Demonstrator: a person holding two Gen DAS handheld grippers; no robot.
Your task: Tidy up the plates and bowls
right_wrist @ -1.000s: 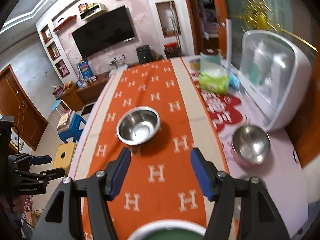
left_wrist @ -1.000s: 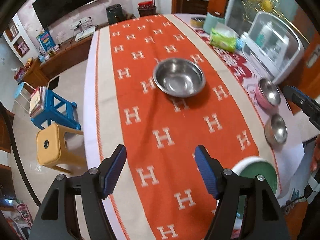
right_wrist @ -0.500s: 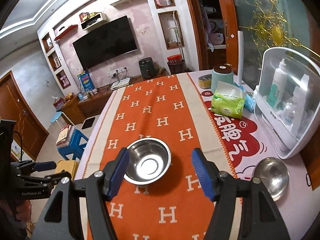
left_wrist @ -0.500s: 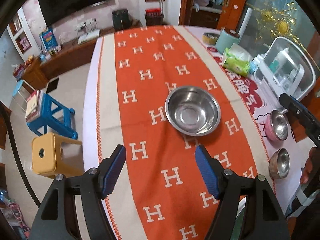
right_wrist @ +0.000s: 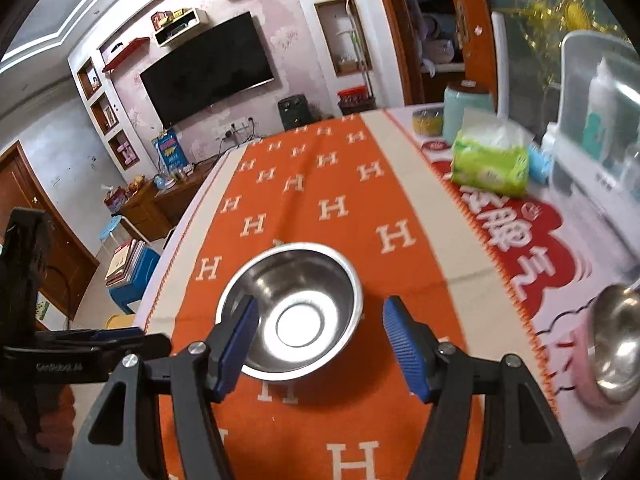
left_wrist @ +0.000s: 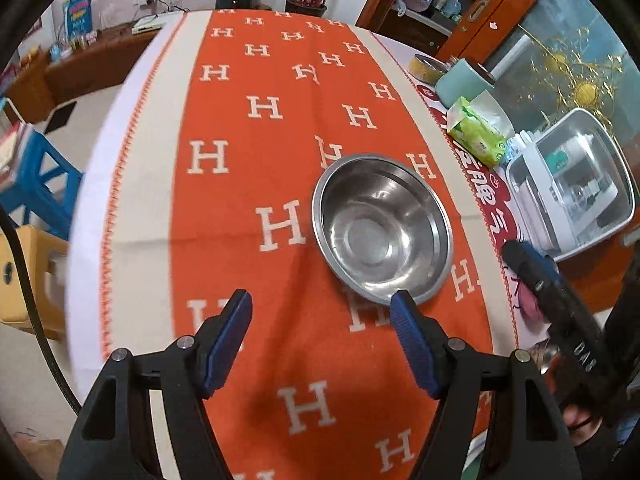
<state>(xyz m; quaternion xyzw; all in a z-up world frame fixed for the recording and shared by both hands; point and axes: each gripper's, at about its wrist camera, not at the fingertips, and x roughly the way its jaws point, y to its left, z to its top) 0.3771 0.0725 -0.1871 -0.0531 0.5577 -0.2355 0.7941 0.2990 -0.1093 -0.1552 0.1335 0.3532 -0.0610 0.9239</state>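
Containers first. Your large round stainless-steel bowl (left_wrist: 382,230) sits upright on the orange table runner with white H letters (left_wrist: 260,168), toward the runner's right side; its inside shows bare metal with nothing in it. From your right wrist view the same bowl (right_wrist: 292,316) lies directly ahead, close in.

At the table's right edge you have a smaller steel bowl nested in a pink outer shell (right_wrist: 614,344), standing on the white cloth with red cloud print (right_wrist: 516,236); its contents are blurred, cannot tell. Farther back: a green tissue pack (right_wrist: 490,168), a pale teal canister with a dark lid (right_wrist: 468,110), and a white clear-lidded cabinet (left_wrist: 572,184) holding bottles.

Left gripper (left_wrist: 320,340): jaws spread wide, nothing between the blue pads (left_wrist: 226,338). It hovers over the runner; in this view the right pad's tip lines up with the large bowl's near rim, and contact cannot be confirmed.

Right gripper (right_wrist: 318,346): jaws likewise spread wide, gripping nothing. Its blue pads (right_wrist: 404,346) flank the large bowl in the picture, the left pad overlapping the bowl's left rim, the right pad standing apart from it. Whether the left pad touches the rim cannot be told.

Your left wrist view also catches the right gripper's dark body at the right edge.
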